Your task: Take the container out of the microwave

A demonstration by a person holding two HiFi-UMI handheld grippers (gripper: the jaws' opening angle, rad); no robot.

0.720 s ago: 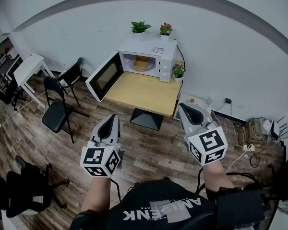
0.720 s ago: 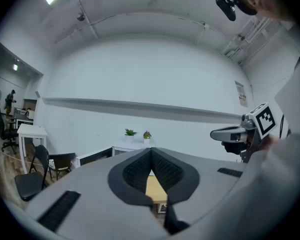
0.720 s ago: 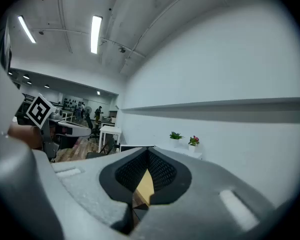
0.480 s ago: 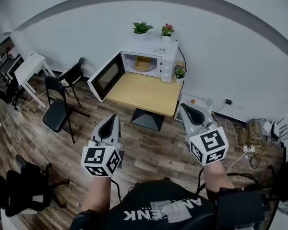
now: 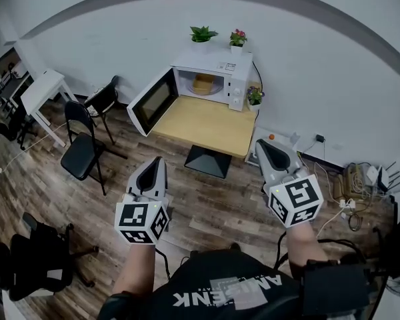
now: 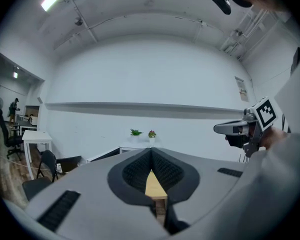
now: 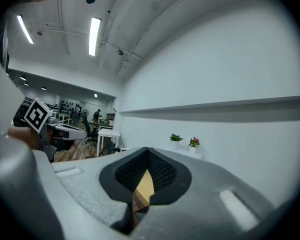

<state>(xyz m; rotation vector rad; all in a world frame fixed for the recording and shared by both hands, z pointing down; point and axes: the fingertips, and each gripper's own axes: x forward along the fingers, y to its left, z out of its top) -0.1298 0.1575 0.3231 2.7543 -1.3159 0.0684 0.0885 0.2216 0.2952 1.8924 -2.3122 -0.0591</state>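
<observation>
A white microwave (image 5: pixel 217 79) stands at the back of a wooden table (image 5: pixel 207 125), its door (image 5: pixel 153 101) swung open to the left. Inside sits a yellowish container (image 5: pixel 203 84). My left gripper (image 5: pixel 156 161) and right gripper (image 5: pixel 259 143) are held level over the floor, well short of the table, and both point toward it. Each is shut with nothing between its fingers. In the left gripper view the left gripper (image 6: pixel 151 152) frames a strip of table. In the right gripper view the right gripper (image 7: pixel 147 152) does the same.
Two potted plants (image 5: pixel 203 33) stand on the microwave and a small one (image 5: pixel 255 97) beside it. Black chairs (image 5: pixel 83 155) and a white side table (image 5: pixel 43 92) are at the left. Cables and a power strip (image 5: pixel 357 179) lie on the floor at the right.
The head view has drifted a little, so the microwave and table sit slightly further right. Both grippers stay shut, side by side.
</observation>
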